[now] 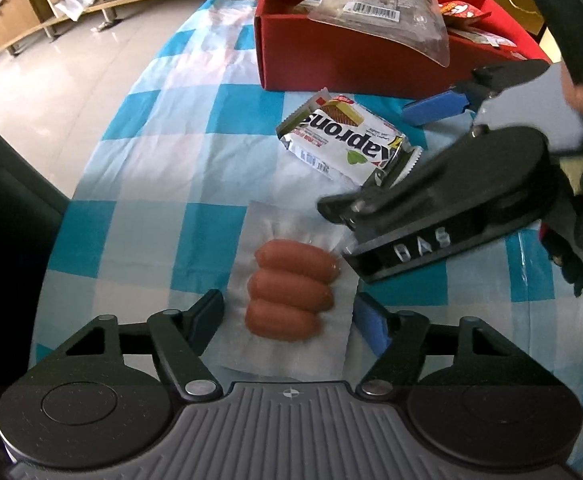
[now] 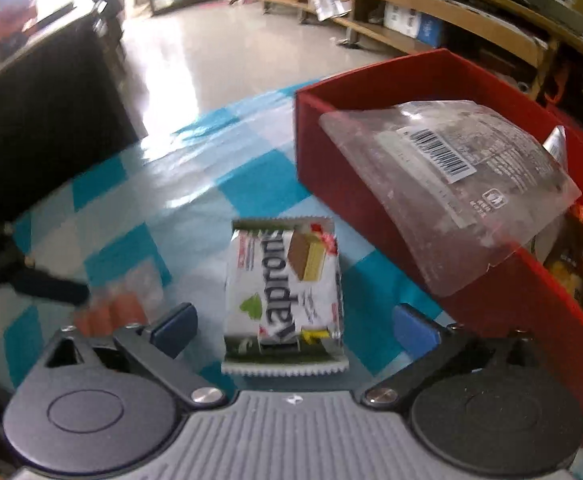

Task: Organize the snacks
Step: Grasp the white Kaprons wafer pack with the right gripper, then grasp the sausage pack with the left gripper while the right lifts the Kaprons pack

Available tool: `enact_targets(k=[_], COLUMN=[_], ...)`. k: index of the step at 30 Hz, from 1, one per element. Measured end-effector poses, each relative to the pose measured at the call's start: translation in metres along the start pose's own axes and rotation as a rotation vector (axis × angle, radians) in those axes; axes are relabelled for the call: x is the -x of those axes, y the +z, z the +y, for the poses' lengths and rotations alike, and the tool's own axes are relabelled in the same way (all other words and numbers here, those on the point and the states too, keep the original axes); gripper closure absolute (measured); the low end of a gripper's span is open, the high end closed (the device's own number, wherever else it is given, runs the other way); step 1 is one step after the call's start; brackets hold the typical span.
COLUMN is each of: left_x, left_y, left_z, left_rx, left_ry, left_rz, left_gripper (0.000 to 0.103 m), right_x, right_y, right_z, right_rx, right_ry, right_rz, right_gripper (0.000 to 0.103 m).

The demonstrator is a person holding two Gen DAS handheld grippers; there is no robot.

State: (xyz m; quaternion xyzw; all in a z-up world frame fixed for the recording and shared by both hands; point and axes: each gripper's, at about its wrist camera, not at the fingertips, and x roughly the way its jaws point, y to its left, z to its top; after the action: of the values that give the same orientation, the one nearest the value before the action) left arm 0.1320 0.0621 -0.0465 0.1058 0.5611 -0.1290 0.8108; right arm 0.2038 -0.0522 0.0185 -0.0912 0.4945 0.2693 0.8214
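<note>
Sausages, three reddish-brown ones sealed in a clear vacuum pouch [image 1: 291,300], lie on the blue-and-white checked tablecloth [image 1: 139,232] between the spread fingers of my left tongs [image 1: 291,316], untouched. My left camera shows my right tongs [image 1: 431,208] from the side. My right camera shows them [image 2: 291,320] parted around a white foil wafer packet [image 2: 283,292] (print blurred), beside the red cardboard box [image 2: 371,208] holding a clear barcoded bag [image 2: 451,184].

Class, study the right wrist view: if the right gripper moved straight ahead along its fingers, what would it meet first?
Most likely the white wafer packet, which lies on the checked tablecloth between the open right gripper fingers. The red box stands off to the right; depth is uncertain.
</note>
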Motion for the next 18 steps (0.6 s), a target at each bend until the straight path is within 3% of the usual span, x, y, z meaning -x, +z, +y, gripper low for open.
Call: enact_targets(k=[2, 4, 5, 18], left_x=[0.001, 0.001, 0.002, 0.01], left_y=[-0.001, 0.0, 0.0, -0.004], left_z=[-0.001, -0.001, 0.0, 0.0], left_rx=[-0.004, 0.002, 0.009, 0.07], left_ry=[0.004, 0.003, -0.001, -0.056], left_rz=[0.0, 0.006, 0.007, 0.012], left_gripper=[0.027, 0.028, 0.028, 0.029], right_x=[0.007, 0.014, 0.02, 0.055], right_y=[-0.003, -0.008, -0.01, -0.055], right_z=[-0.001, 0.0, -0.003, -0.019], right_rx=[0.002, -0.003, -0.017, -0.114], right_ry=[0.004, 0.012, 0.011, 0.031], right_rz=[0.003, -0.005, -0.01, -0.023], right_gripper=[0.012, 0.037, 0.044, 0.046])
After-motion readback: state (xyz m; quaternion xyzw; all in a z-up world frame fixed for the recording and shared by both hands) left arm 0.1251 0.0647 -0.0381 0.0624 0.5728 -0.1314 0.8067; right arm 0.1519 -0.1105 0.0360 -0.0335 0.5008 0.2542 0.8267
